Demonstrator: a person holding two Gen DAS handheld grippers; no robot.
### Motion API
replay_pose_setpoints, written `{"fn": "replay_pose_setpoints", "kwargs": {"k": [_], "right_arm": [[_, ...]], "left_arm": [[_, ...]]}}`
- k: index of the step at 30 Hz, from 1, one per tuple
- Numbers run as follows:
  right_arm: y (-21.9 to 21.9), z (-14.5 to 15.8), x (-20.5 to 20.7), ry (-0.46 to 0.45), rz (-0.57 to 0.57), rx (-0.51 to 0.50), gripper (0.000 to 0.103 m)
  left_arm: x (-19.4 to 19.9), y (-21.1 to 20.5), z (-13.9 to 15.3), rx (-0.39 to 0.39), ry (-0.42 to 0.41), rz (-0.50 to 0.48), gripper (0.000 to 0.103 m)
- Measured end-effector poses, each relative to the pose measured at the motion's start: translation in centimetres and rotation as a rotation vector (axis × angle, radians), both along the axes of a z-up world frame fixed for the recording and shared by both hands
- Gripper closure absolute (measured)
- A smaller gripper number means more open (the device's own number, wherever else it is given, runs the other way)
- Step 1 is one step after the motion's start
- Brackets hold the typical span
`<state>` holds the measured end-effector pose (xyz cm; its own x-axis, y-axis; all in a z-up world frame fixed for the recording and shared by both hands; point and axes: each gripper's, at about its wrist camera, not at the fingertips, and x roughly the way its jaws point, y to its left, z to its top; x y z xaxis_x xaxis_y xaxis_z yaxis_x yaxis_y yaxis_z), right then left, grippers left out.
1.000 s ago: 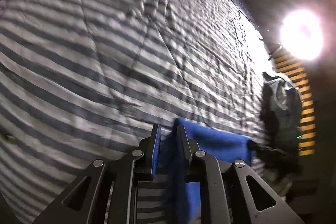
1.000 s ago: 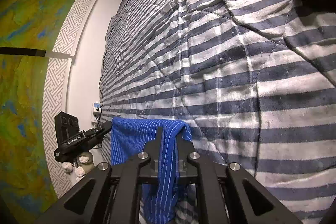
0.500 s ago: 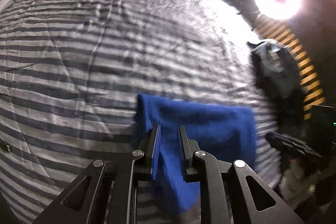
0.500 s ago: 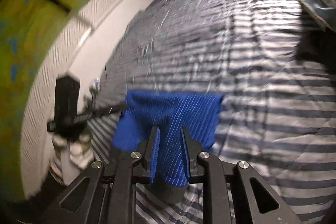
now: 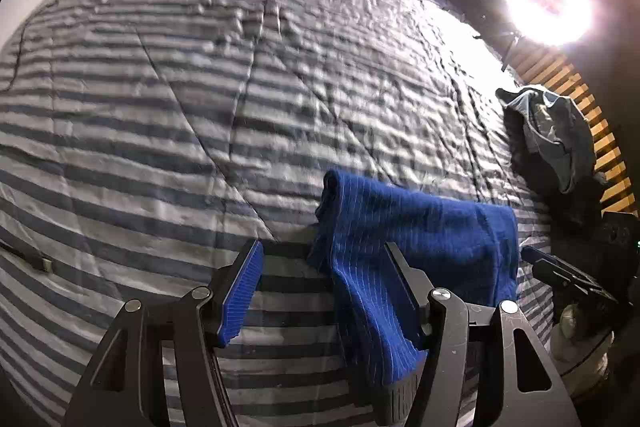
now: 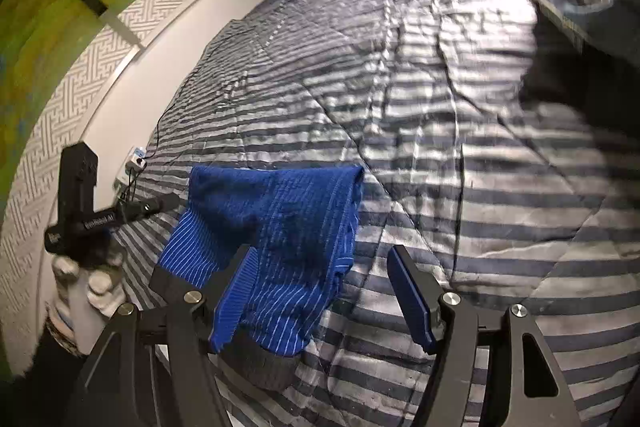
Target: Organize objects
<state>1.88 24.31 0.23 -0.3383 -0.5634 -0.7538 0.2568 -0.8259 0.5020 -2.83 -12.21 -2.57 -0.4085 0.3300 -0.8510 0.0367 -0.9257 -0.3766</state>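
A blue sock with thin white stripes and a grey toe [image 5: 420, 239] hangs over the striped bed cover [image 5: 200, 87]. My left gripper [image 5: 324, 279] is open; the sock drapes over its right finger. My right gripper [image 6: 320, 283] is open too; the same sock [image 6: 280, 219] drapes over its left finger, the grey toe hanging below. Each gripper shows in the other's view: the right one at the far right [image 5: 568, 275], the left one at the far left [image 6: 80, 195].
A dark heap of clothes [image 5: 556, 135] lies at the bed's right edge by a wooden slatted frame [image 5: 600, 131]. A bright ring lamp [image 5: 548, 3] glares at upper right. A white wall [image 6: 140, 67] runs along the bed's left side.
Both grippers were shut on the sock and have opened. The sock now hangs loose over one finger of each, and the views have swung over the bed.
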Motion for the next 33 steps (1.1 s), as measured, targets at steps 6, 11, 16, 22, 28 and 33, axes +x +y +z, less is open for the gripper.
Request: {"fn": "replay_pose_setpoints", "kwargs": {"k": [6,11,16,22,28,33], "right_arm": [[-0.3,-2.2,-1.0,-0.046,-0.023,-0.056,0.040],[-1.4,-3.4,-1.3,-0.082,-0.010,-0.096,0.075],[-1.6,-2.7,-1.3,-0.085,-0.018,-0.138,0.088],[-3.5,1.9,-1.8,0.010,0.018,-0.161,0.090],[-9.1,6.1,-5.9,0.105,0.079,-0.169,0.090],[-16.0,8.4,-11.7,0.178,0.123,-0.178,0.090]], "left_arm": [[-1.1,2.4,-1.8,0.011,-0.023,-0.032,0.058],[-1.5,3.5,-2.7,0.014,-0.024,-0.035,0.090],[-0.8,3.6,-1.1,0.007,0.025,-0.023,0.095],[-0.5,0.5,4.3,0.028,0.139,0.017,0.095],[-2.9,-5.4,9.6,-0.017,0.240,0.087,0.095],[-7.6,-12.8,12.0,-0.034,0.274,0.183,0.095]]}}
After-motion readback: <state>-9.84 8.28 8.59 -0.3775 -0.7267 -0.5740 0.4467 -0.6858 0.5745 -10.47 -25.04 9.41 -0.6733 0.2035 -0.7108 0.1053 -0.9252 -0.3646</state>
